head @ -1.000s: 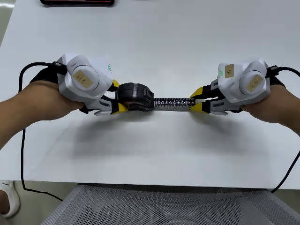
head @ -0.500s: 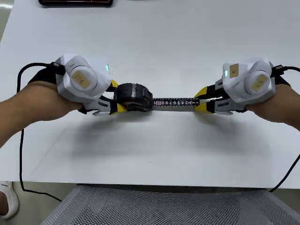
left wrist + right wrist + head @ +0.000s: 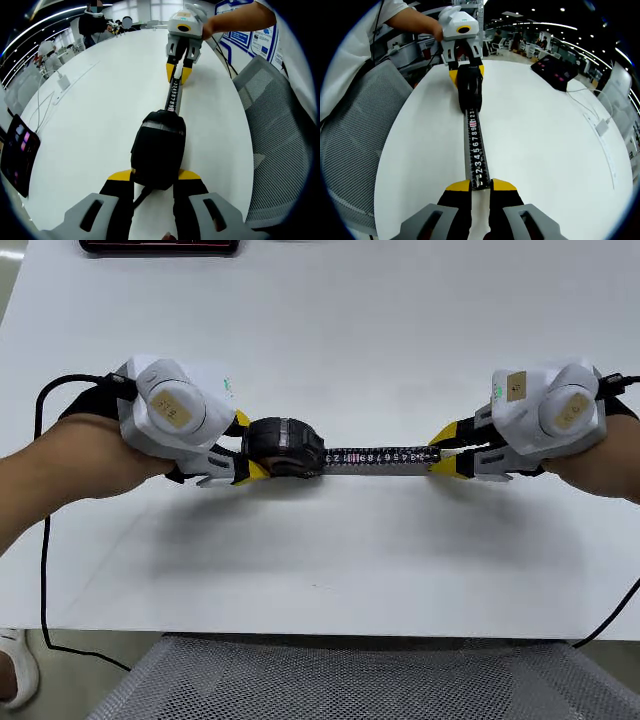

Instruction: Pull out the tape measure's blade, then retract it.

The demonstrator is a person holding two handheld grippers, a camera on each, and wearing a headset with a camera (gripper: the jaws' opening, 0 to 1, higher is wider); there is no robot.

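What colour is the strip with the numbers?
The blade is black with white numbers, clearest in the right gripper view.

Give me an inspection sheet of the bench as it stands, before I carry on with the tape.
Surface: white table, plain top.
Job's things: black tape measure case held at the left; blade drawn out part way, numbers showing.
Clutter: dark device at the far edge; white charger with its lead on the table.
Grippers: left tool shut on the tape measure case; right tool shut on the blade's end.
Cables: black cable from the left tool drops over the near edge; second black cable from the right tool.
Surroundings: grey mesh chair at the near edge; people at the far benches.
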